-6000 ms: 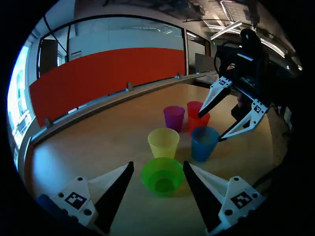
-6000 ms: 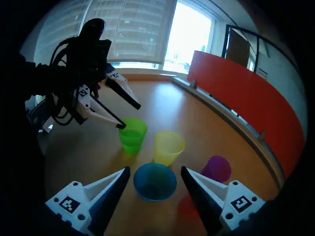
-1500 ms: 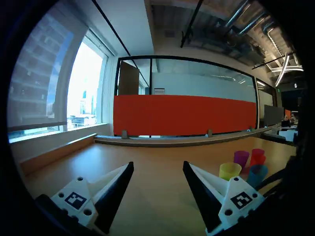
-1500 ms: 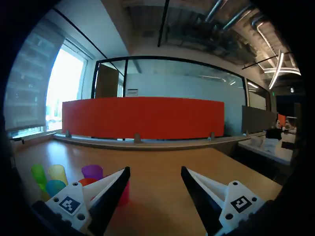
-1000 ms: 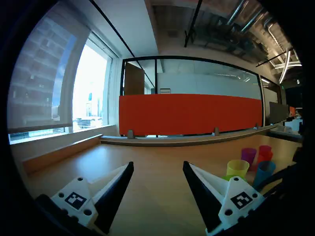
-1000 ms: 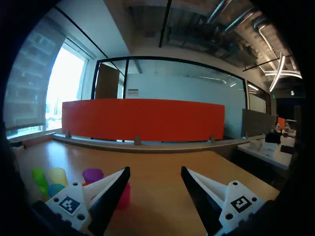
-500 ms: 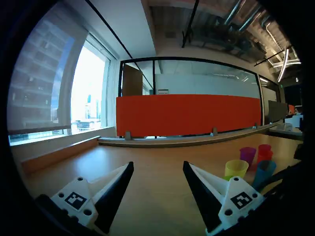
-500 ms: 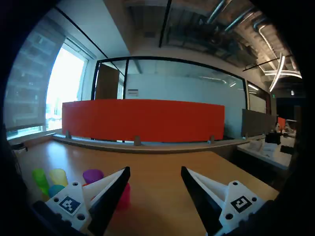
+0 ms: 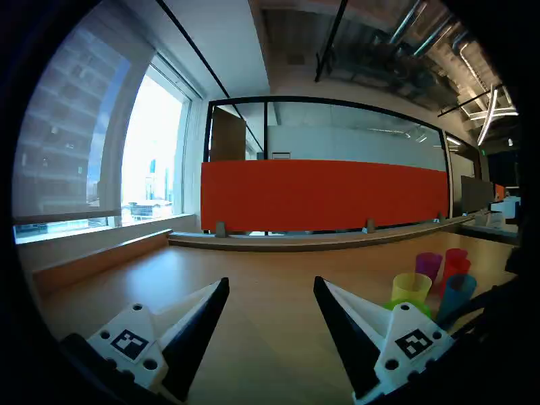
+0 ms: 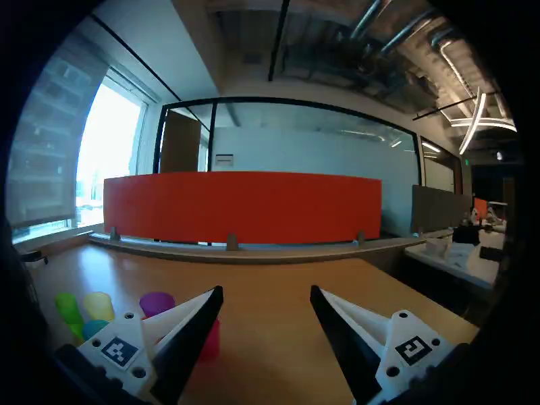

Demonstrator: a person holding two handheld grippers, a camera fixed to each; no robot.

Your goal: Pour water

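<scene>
Several plastic cups stand grouped on the wooden table. In the left gripper view they are at the lower right: a yellow cup (image 9: 410, 287), a purple cup (image 9: 428, 265), a red cup (image 9: 455, 263), a blue cup (image 9: 456, 294) and the rim of a green cup (image 9: 395, 305) behind my right finger. My left gripper (image 9: 271, 289) is open and empty, left of the cups. In the right gripper view the cups sit at the lower left: green cup (image 10: 67, 310), yellow cup (image 10: 98, 305), purple cup (image 10: 156, 303), blue cup (image 10: 93, 329), red cup (image 10: 210, 339). My right gripper (image 10: 266, 295) is open and empty.
An orange partition (image 9: 324, 196) runs along the table's far edge, with a glass wall behind it. A bright window (image 9: 152, 182) stands at the left. Another desk with items (image 10: 459, 256) lies to the right past the table edge.
Six seconds ago both grippers hovered over the cups, pointing down; they now face level across the table with the cups off to the side. Over the last second both views drifted only slightly.
</scene>
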